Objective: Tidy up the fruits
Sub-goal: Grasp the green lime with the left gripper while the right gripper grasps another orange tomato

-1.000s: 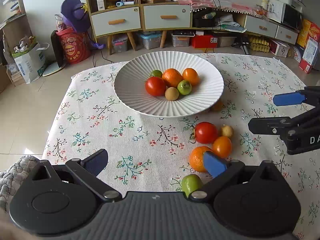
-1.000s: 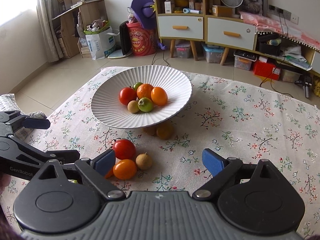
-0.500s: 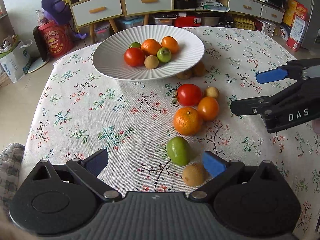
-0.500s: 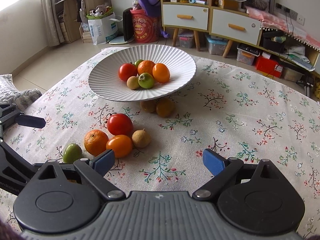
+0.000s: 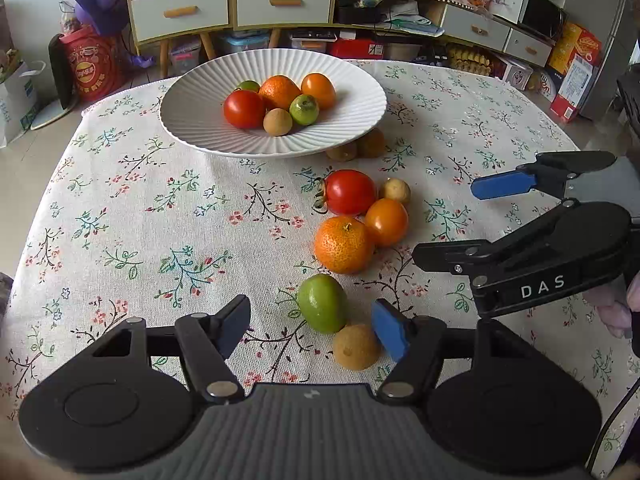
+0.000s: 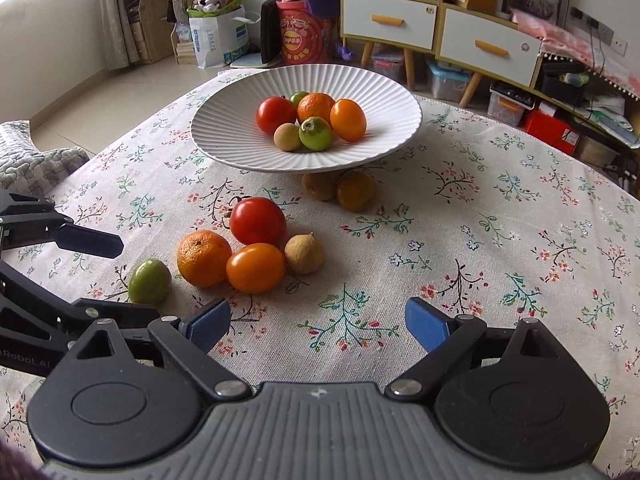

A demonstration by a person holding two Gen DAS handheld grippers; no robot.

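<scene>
A white ribbed ceramic bowl is set on the floral-printed tablecloth, and six fruits are held in it: a red tomato, a dimpled orange mandarin, a smooth orange fruit, a green lime, a tan round longan, and a second green fruit partly hidden behind the tomato. Two brownish fruits are seen tucked under the bowl's near rim. Nearer than the bowl, a loose cluster is laid out: a second red tomato, a small tan fruit, an orange oval fruit and a textured mandarin, all touching. Nearer still, a green oval fruit and a brown round fruit are found between the wide-spread jaws of the left gripper. The right gripper is held over bare cloth, further from the bowl than the cluster, its jaws spread wide and nothing gripped.
</scene>
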